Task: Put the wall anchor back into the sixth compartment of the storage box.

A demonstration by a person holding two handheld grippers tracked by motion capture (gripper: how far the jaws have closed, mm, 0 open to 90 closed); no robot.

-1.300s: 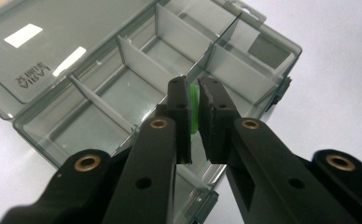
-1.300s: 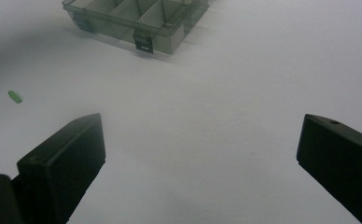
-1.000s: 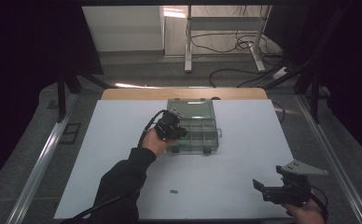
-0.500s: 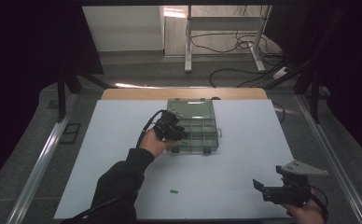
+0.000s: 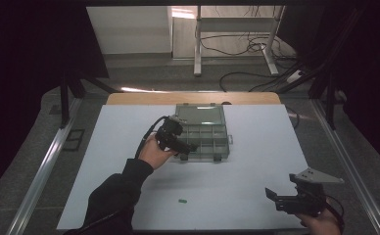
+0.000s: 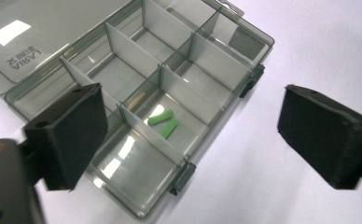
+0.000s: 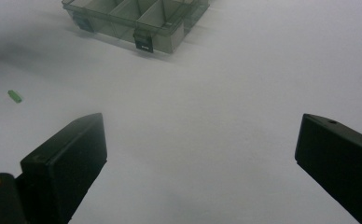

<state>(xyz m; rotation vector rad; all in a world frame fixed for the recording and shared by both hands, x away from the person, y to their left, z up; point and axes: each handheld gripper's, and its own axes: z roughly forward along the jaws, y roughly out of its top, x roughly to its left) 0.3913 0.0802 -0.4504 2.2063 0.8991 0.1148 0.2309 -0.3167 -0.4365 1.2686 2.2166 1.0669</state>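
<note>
Since the earlier frames the left gripper [image 5: 185, 148] had drawn slightly back from the compartment box [image 5: 202, 132] and up, toward the near left, and its jaws had just been opening; they now stood wide apart with nothing between them. The right gripper [image 5: 272, 194] had kept its place at the near right corner of the table [image 5: 256, 147], its jaws likewise spread wide and empty.

In the left gripper view, two small green pieces [image 6: 163, 123] lay side by side inside a compartment in the near row of the box [image 6: 137, 93], close together at a slight angle to each other. They were short, rounded sticks with a matt, bright green surface. A third green piece [image 5: 182, 200] of the same kind lay loose on the table, well apart from the box on its near side; it also showed in the right gripper view [image 7: 15, 96].

The box was smoky grey, translucent plastic, rectangular, split by thin upright walls into rows of compartments. Its flat lid [image 6: 39, 37] lay folded open on the far side, glossy enough to catch a bright reflection, and two dark latches [image 6: 181, 179] sat on its near edge. The table top was a smooth, pale sheet, with a strip of wood at its far edge. The jaws of both grippers were blocky, matt black pads.
</note>
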